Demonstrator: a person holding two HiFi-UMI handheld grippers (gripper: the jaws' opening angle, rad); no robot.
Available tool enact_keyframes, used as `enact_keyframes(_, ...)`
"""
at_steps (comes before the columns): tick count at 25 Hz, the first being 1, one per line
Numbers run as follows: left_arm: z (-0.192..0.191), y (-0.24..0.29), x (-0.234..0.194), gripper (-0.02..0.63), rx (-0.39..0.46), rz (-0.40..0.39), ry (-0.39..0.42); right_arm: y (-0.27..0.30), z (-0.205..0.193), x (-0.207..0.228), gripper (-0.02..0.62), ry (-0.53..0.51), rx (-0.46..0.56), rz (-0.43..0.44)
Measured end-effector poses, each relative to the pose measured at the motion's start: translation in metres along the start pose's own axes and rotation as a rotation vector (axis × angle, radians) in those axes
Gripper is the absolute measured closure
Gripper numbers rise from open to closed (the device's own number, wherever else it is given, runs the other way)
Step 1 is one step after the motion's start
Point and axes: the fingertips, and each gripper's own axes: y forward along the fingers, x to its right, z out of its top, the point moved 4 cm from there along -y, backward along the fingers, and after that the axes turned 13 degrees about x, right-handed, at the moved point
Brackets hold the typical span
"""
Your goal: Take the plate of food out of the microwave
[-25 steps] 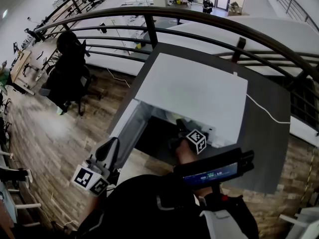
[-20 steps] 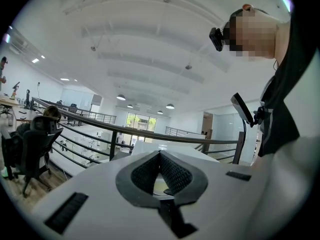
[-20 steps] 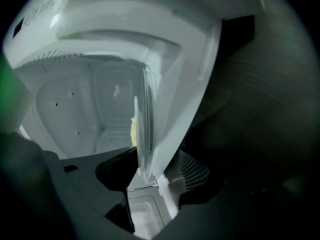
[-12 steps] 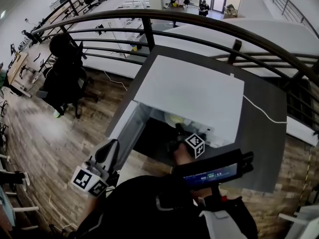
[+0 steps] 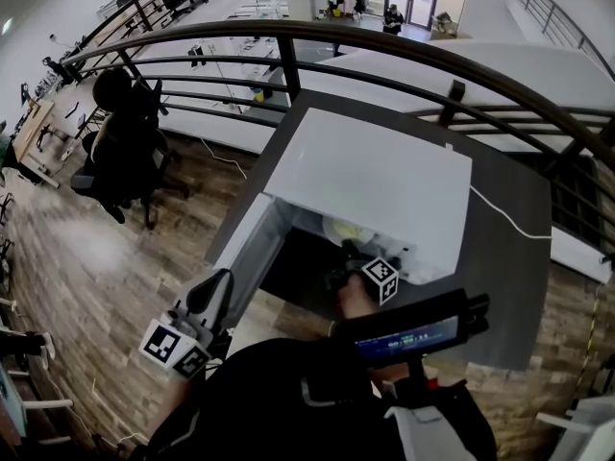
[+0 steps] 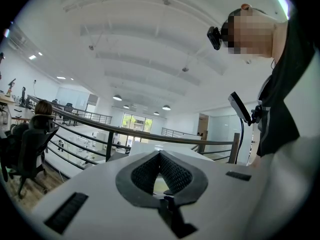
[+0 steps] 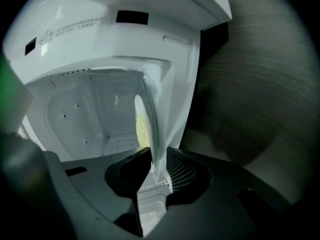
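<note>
A white microwave [image 5: 370, 176] stands on a dark table with its door [image 5: 245, 253] swung open to the left. A pale plate [image 5: 348, 230] with yellow food shows at the oven's mouth. My right gripper [image 5: 348, 255] reaches into the opening. Its jaws have just been closing and now pinch the plate's rim [image 7: 150, 119], seen edge-on between the pads of my right gripper [image 7: 157, 173]. Yellow food [image 7: 142, 129] lies on the plate's far side. My left gripper [image 5: 213, 291] hangs low beside the door, shut and holding nothing [image 6: 160, 156].
The dark table [image 5: 500, 257] runs on to the right of the microwave, with a thin white cable [image 5: 509, 214] across it. A curved black railing [image 5: 384, 41] stands behind. An office chair [image 5: 125, 152] is at the far left, on the wooden floor.
The plate with yellow food now shows at the microwave's mouth ahead of the right gripper, where a second ago it was not seen. The left gripper has kept still.
</note>
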Motion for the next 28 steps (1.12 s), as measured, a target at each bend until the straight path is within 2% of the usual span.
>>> enact_keyframes(9,0.0,-0.009,-0.008,0.601,-0.005,0.015,-0.013,-0.004,-0.003,-0.006,0.52,0.036,0.012,-0.028)
enact_keyframes(10,-0.001,-0.009,-0.008,0.601,-0.005,0.014,-0.012,-0.004,-0.002,-0.008,0.575,0.034,0.016,-0.026)
enact_keyframes(13,0.001,-0.009,-0.009,0.601,0.008,0.007,-0.004,-0.003,0.0,-0.009,0.575,0.03,0.014,-0.015)
enact_keyframes(20,0.004,-0.012,-0.009,0.601,-0.004,-0.009,-0.001,-0.015,-0.004,-0.011,0.581,-0.008,-0.01,0.066)
enact_keyframes(23,0.003,-0.017,-0.011,0.601,-0.004,-0.018,-0.007,-0.022,-0.009,-0.008,0.581,-0.055,-0.03,0.074)
enact_keyframes(28,0.003,-0.023,-0.011,0.601,0.004,-0.043,-0.011,-0.038,-0.017,-0.006,0.581,-0.068,-0.049,0.113)
